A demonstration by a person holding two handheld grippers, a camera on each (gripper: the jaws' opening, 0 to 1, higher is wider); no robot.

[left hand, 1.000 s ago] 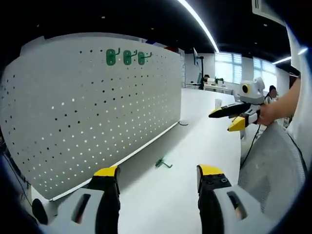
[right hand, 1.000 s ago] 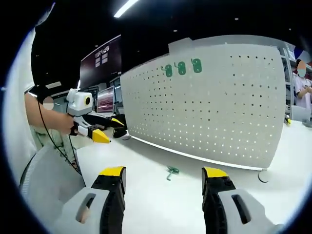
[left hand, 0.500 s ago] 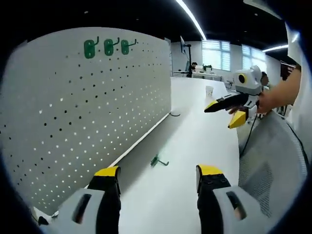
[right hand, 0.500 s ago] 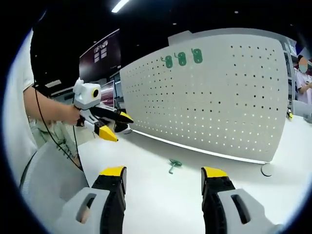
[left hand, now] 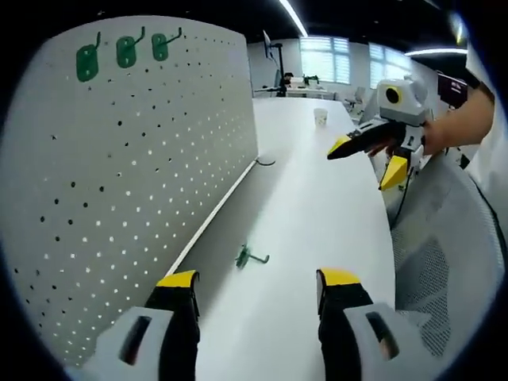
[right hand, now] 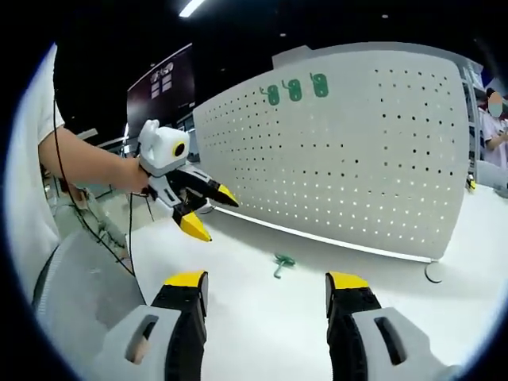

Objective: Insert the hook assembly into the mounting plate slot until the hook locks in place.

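A small green hook [left hand: 249,257] lies loose on the white table close to the foot of the white pegboard [left hand: 135,159]; the same green hook [right hand: 282,263] shows in the right gripper view in front of the pegboard [right hand: 357,159]. Three green hooks [left hand: 119,51] hang side by side near the board's top, also seen as green hooks [right hand: 295,89]. My left gripper [left hand: 258,282] is open and empty, just short of the loose hook. My right gripper [right hand: 266,283] is open and empty too, with the hook ahead of its jaws. Each gripper appears in the other's view, held by a hand: the right gripper [left hand: 371,156], the left gripper [right hand: 208,210].
The white table [left hand: 317,206] stretches far back along the board. A paper cup [left hand: 320,117] stands on it in the distance. A grey mesh chair back [left hand: 444,238] is at the right. A person [right hand: 496,139] stands beyond the board's end. A round foot [right hand: 433,274] lies by the board's corner.
Both views have shifted closer to the table and the loose hook. In the right gripper view the left gripper has come nearer to the hook. The hook itself has not moved.
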